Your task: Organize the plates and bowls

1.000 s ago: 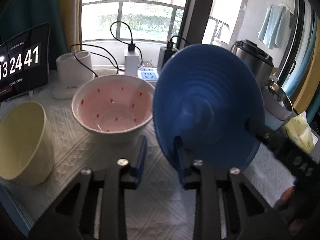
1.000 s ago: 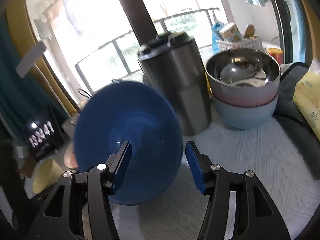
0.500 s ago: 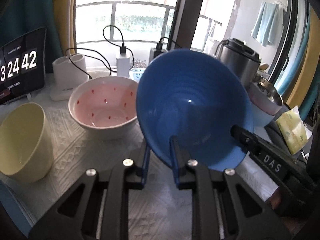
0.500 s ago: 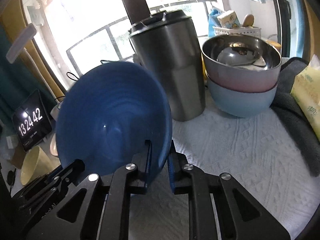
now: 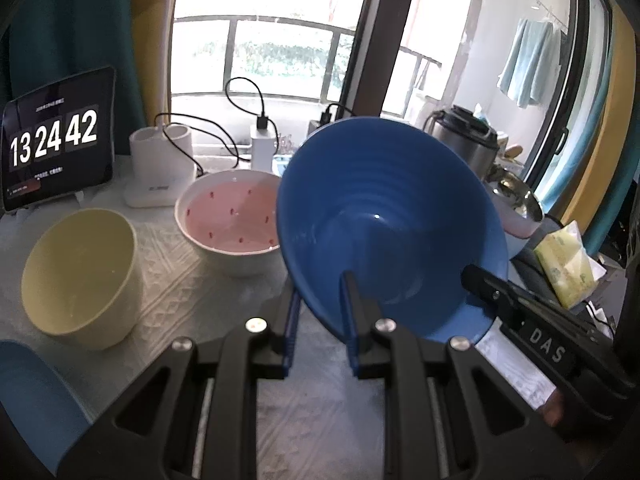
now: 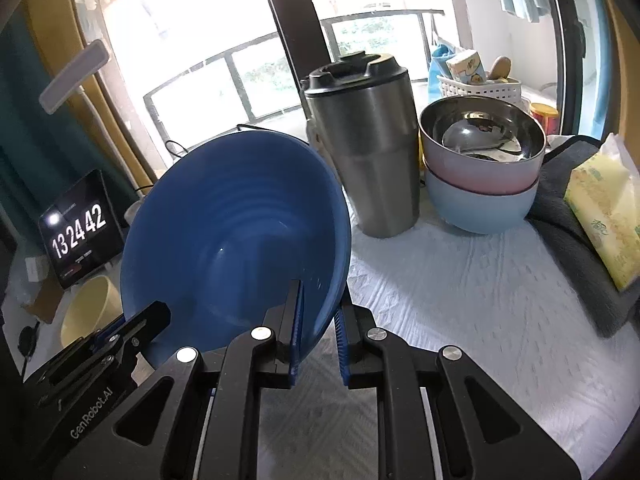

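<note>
A steel tumbler [image 6: 366,152] with a black lid is seen ahead of the right hand-held gripper, standing upright on the worktop [image 6: 460,292]. To its far left a clock display [image 6: 80,230] reading 13 24 42 is propped. A yellow tissue pack [image 6: 608,208] is laid on a grey towel [image 6: 560,200] to the right. A white basket [image 6: 480,88] is set further back.

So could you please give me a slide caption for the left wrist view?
Both grippers clamp the tilted blue bowl above the cloth, beside the pink bowl and yellow bowl.
</note>
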The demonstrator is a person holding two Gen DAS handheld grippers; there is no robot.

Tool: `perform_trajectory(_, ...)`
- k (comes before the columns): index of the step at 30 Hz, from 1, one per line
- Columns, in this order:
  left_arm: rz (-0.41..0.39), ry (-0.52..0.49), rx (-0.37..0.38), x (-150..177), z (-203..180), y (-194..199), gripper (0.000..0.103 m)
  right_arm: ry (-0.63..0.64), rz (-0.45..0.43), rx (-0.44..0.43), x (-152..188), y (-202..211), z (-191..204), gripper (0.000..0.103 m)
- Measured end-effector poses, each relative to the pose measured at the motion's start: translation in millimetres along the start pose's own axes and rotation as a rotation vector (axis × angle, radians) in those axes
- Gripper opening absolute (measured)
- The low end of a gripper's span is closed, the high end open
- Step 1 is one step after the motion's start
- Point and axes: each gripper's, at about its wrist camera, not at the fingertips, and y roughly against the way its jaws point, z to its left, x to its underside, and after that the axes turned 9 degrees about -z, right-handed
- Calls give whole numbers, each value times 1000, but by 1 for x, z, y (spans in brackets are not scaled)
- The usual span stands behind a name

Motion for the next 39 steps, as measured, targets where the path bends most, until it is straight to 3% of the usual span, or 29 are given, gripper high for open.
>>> perform_trajectory(22, -43, 31, 24, 25, 27, 81, 20, 25, -3, 11, 31, 69, 42, 17)
perform_trajectory(39, -6, 52, 3, 50, 38, 117, 20, -4, 77, 7, 66, 97, 54, 19)
